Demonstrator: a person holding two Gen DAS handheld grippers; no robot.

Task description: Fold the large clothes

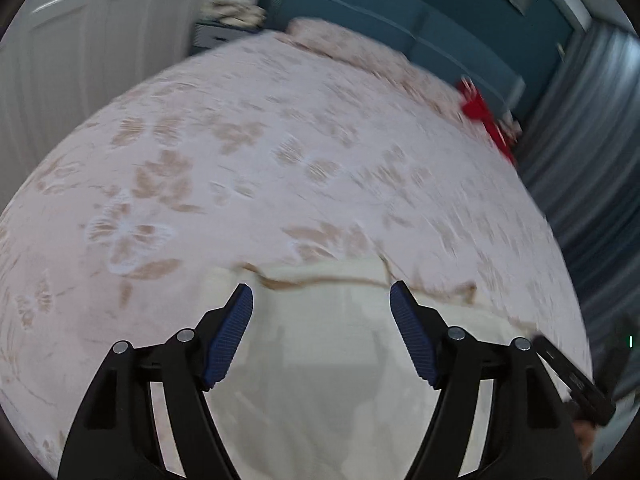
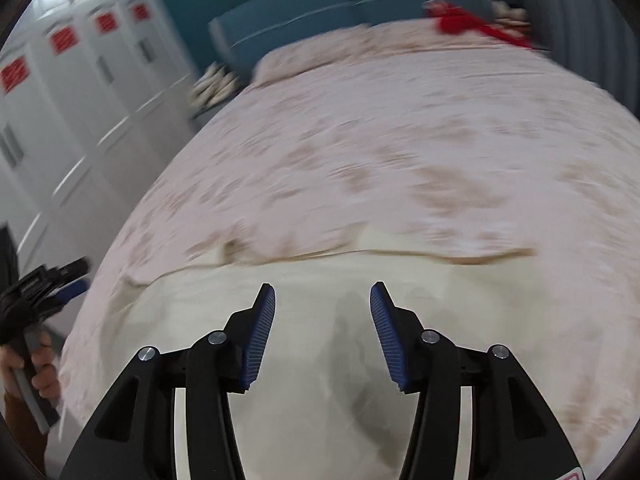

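We see the left claw (image 1: 322,300) with its jaws apart and nothing between the blue pads (image 1: 228,340). It hangs above a cream garment (image 1: 320,360) lying flat on the near part of the bed (image 1: 240,160). Right claw (image 2: 322,300) likewise spread, pads clear of the cloth, over the same cream garment (image 2: 320,360). The garment's far edge has a tan trim and runs left to right just past both claws. We note the bed cover beyond it is pink with tan flowers, blurred. A red cloth (image 1: 486,118) sits at the far right corner of the bed, by the teal headboard (image 1: 400,20). White wardrobe doors (image 2: 80,100) stand on the left. In the right wrist view a hand (image 2: 40,372) holds the other claw at the near left edge.
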